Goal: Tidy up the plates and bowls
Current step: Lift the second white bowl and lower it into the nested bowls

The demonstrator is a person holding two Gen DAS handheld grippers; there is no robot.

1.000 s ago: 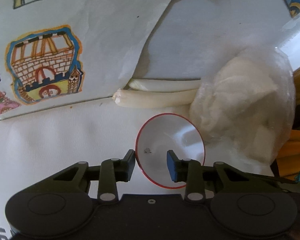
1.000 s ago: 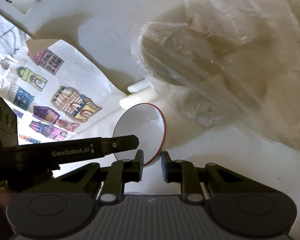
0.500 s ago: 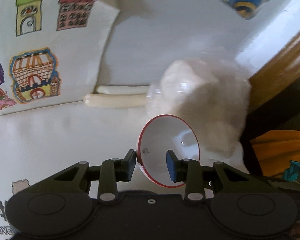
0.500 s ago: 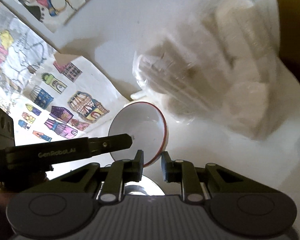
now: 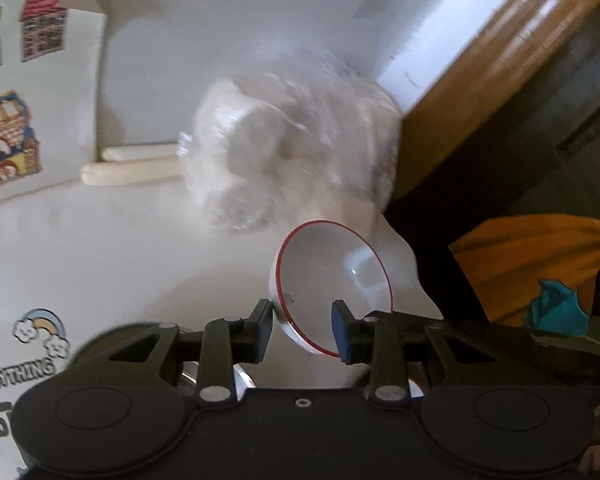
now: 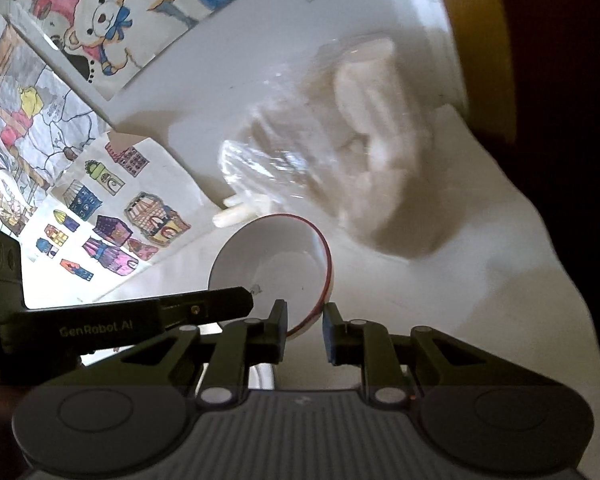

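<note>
Both grippers, left (image 5: 302, 330) and right (image 6: 304, 332), jaws clamped on opposite rim sections of the red-rimmed bowl (image 5: 334, 284), have carried it up off the bench (image 5: 100, 248) toward the plastic bag (image 5: 296, 148); relocation underway.

The bowl (image 5: 334, 288) sits between the left tongs (image 5: 302, 330), above the desk (image 5: 100, 248). At eleven o'clock lies the plastic bag (image 5: 296, 152); two sticks (image 5: 132, 168) lie at its nine o'clock.
</note>
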